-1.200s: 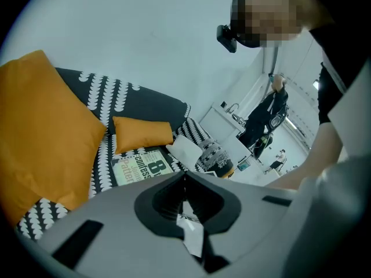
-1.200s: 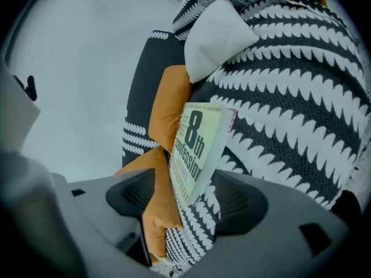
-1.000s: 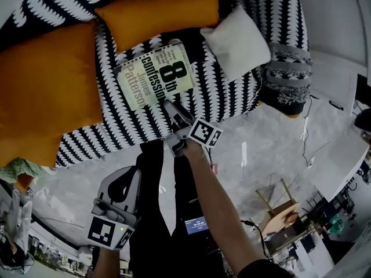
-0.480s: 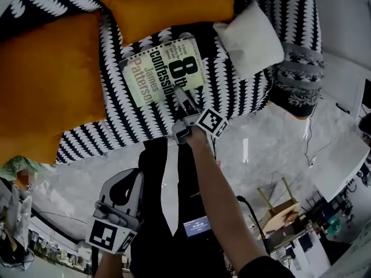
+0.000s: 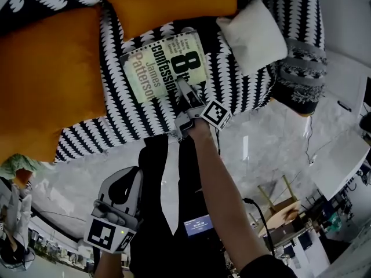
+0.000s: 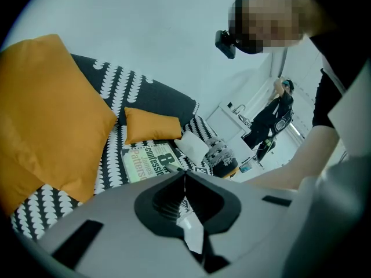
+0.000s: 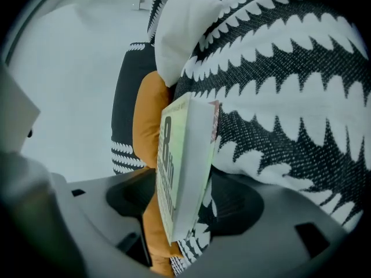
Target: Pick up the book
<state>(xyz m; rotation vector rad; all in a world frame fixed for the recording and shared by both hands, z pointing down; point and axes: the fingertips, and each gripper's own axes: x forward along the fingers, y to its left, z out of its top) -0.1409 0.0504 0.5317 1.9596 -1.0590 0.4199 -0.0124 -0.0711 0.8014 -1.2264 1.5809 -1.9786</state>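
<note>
The book [image 5: 165,65], pale green with "8th Confession" on its cover, lies flat on the black-and-white patterned sofa [image 5: 232,91]. My right gripper [image 5: 184,91] reaches to the book's near edge. In the right gripper view the book [image 7: 182,172] stands edge-on between the two jaws, with orange cushion showing in a gap on the left side, so my right gripper [image 7: 179,204] is open around it. My left gripper [image 5: 123,181] hangs low beside the person's legs, away from the sofa. Its jaws meet in a seam, so my left gripper [image 6: 185,178] is shut and empty. The book [image 6: 152,161] shows small beyond it.
A large orange cushion [image 5: 46,74] lies left of the book and a second orange cushion [image 5: 174,2] behind it. A white pillow [image 5: 252,33] lies to the right, with a grey patterned cushion [image 5: 298,80] at the sofa's end. A wooden stool [image 5: 278,204] stands on the marble floor.
My right gripper has moved forward onto the book's near edge, so its jaws now straddle it. The left gripper has stayed low.
</note>
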